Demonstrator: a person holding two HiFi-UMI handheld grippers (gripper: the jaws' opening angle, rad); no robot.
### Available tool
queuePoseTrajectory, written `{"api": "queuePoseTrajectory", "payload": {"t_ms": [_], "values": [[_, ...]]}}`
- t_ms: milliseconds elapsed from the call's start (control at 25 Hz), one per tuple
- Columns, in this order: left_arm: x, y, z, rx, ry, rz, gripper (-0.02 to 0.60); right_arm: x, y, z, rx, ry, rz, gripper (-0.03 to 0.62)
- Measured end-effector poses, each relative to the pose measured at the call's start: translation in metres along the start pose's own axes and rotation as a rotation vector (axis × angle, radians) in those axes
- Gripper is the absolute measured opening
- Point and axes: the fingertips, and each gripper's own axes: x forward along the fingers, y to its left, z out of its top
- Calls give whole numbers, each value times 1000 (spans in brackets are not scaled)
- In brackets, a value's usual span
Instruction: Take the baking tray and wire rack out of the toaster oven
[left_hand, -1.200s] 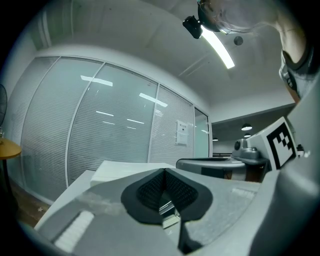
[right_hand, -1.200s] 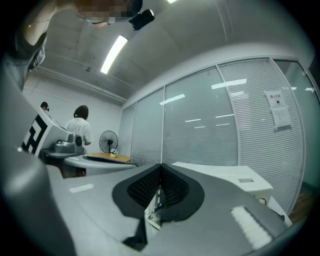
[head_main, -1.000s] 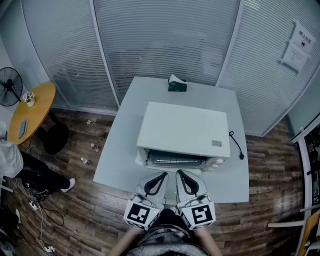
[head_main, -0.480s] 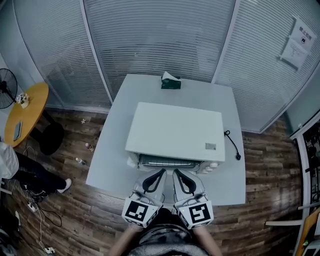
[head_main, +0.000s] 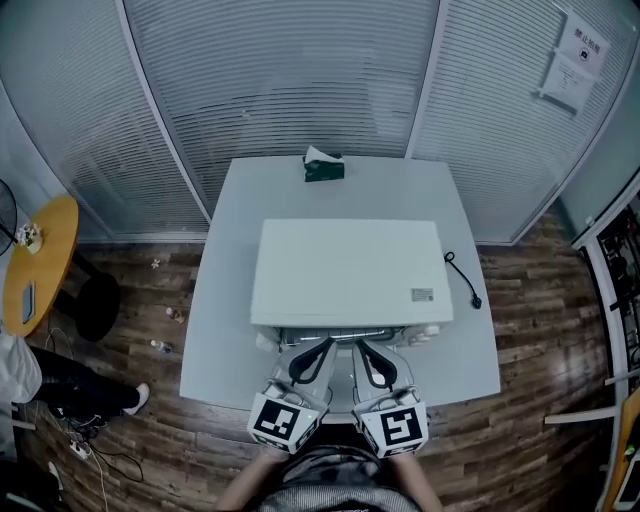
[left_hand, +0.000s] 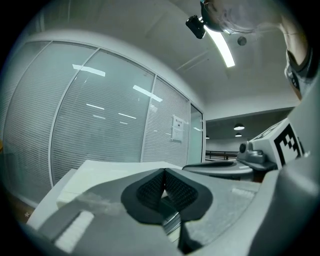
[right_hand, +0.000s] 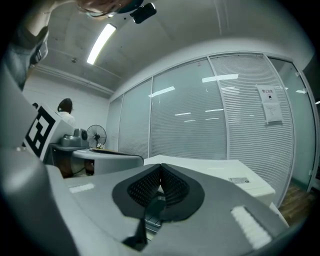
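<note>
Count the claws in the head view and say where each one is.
2. The left claw is in front of the toaster oven, left of centre. The right claw is beside it on the right. Both are shut. None seems hidden.

Toaster oven (head_main: 345, 270) — smooth, matt white casing. Table (head_main: 225, 340): pale, matt top. Floor (head_main: 545, 330): dark wood planks, faint sheen. Left gripper (left_hand: 163, 172) — grey matt plastic, with black ribbed pads (left_hand: 150, 191).
</note>
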Motion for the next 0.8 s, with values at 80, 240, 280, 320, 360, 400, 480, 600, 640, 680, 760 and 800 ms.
{"api": "queuePoseTrajectory", "payload": {"t_ms": [80, 240, 280, 320, 360, 400, 480, 600, 640, 680, 760, 800], "values": [[2, 4, -4, 14, 12, -26, 3, 4, 0, -4, 2, 9, -17, 2], [4, 12, -21, 15, 40, -51, 3, 12, -3, -17, 14, 38, -47, 2], [4, 15, -26, 9, 48, -51, 3, 14, -3, -22, 22, 49, -49, 2], [4, 18, -31, 1, 57, -49, 3, 17, -2, -26, 26, 62, -50, 2], [3, 22, -36, -8, 64, -46, 5, 19, -1, -31, 26, 76, -53, 2], [2, 26, -41, -17, 71, -43, 3, 21, -1, -36, 25, 92, -56, 2], [1, 32, -53, -33, 88, -38, 3, 24, -1, -48, 30, 123, -64, 2], [0, 39, -70, -37, 123, -36, 5, 27, -3, -65, 46, 167, -75, 2], [-1, 42, -76, -40, 137, -35, 3, 28, -4, -70, 53, 181, -78, 2], [-2, 45, -82, -46, 151, -33, 3, 29, -4, -75, 60, 196, -81, 2], [-3, 51, -95, -63, 178, -29, 3, 31, -6, -86, 77, 225, -89, 2], [-4, 54, -102, -72, 191, -27, 5, 31, -7, -91, 86, 240, -94, 2]]}}
